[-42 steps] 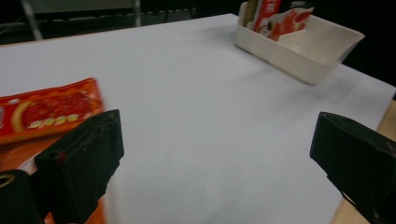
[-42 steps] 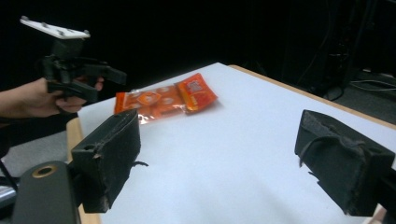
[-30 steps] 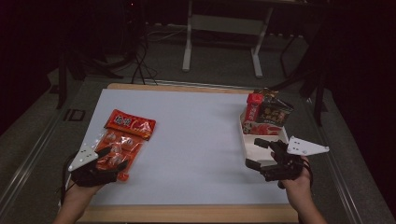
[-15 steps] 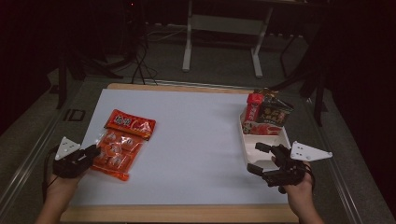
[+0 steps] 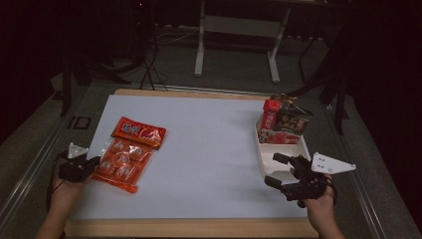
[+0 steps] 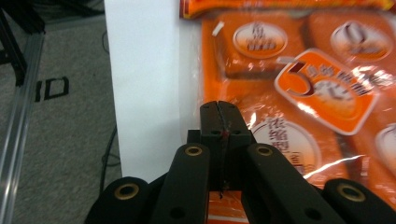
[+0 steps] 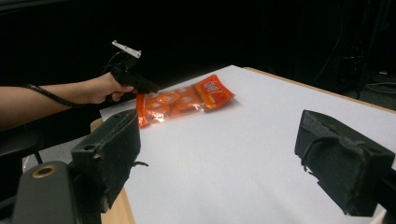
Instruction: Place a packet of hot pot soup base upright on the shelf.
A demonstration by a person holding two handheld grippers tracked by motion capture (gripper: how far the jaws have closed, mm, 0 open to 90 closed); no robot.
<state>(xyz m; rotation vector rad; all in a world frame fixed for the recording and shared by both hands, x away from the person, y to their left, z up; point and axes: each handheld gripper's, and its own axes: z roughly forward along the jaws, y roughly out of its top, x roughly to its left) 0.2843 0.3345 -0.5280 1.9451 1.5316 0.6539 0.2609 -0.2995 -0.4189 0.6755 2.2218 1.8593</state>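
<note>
- High view: left gripper (image 5: pixel 92 163) meets the near-left edge of the clear orange snack bag (image 5: pixel 122 159) on the white table sheet (image 5: pixel 209 144).
- Left gripper view: jaws, just closing, are pressed together, apparently pinching the bag's transparent edge.
- Right gripper view: right gripper (image 7: pixel 233 158) hovers, jaws spread wide.

My left claw (image 6: pixel 219 109) has just been closing; its jaws now meet on the clear edge of the orange snack bag (image 6: pixel 299 93); the bag lies on my white counter (image 6: pixel 142 84).

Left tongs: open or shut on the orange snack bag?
Shut on the orange snack bag: left tongs have just closed, pinching its clear edge.
</note>
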